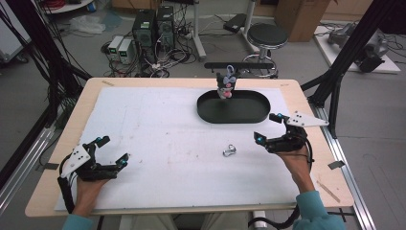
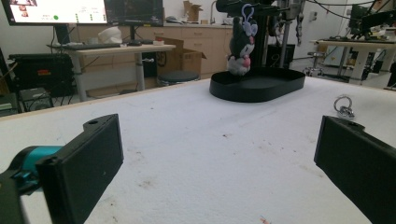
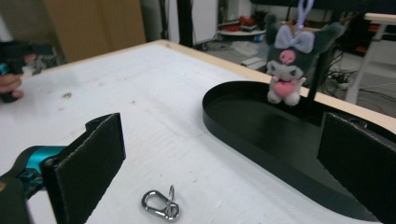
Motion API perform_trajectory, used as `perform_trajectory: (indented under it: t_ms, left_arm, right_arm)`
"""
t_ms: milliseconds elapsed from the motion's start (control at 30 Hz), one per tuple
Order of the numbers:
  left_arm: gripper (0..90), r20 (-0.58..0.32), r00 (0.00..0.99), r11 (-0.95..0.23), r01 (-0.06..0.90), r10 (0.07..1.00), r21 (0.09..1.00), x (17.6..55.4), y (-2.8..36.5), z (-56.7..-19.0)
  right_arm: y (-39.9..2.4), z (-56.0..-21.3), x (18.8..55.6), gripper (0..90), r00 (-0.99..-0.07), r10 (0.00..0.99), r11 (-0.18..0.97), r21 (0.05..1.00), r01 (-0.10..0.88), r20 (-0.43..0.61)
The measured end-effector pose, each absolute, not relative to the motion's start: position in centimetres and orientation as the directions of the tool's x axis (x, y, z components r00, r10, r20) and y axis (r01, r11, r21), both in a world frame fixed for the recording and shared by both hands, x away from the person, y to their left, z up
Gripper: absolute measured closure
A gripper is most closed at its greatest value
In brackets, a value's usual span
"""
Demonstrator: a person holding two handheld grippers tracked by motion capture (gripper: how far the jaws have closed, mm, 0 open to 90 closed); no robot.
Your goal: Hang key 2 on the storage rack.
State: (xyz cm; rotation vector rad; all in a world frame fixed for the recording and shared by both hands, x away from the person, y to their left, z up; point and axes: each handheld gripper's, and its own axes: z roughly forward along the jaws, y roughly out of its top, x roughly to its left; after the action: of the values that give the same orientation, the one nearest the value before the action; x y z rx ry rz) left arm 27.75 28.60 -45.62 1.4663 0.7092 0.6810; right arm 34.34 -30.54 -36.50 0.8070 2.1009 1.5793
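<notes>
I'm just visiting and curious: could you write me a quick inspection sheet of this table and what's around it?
Surface: white mat on a wooden table, faintly speckled.
Job's things: metal carabiner clip lying on the mat; plush keychain toy hanging over a black oval tray.
Clutter: nothing seen.
Grippers: left gripper and right gripper both open, holding nothing.
Cables: one trails from each gripper.
Surroundings: computer towers, stool, floor wiring.
</notes>
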Motion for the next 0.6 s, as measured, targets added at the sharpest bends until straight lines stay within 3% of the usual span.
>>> perform_trajectory:
  t_ms: [600]
  left_arm:
    - [1.7, -0.010, 0.631, -0.002, 0.018, 0.776, 1.000, 27.8, 28.6, -45.6]
  right_arm:
    - [-27.4, -37.2, 36.7, 3.1, -0.853, 0.520, 0.460, 0.826, 0.327, 0.047]
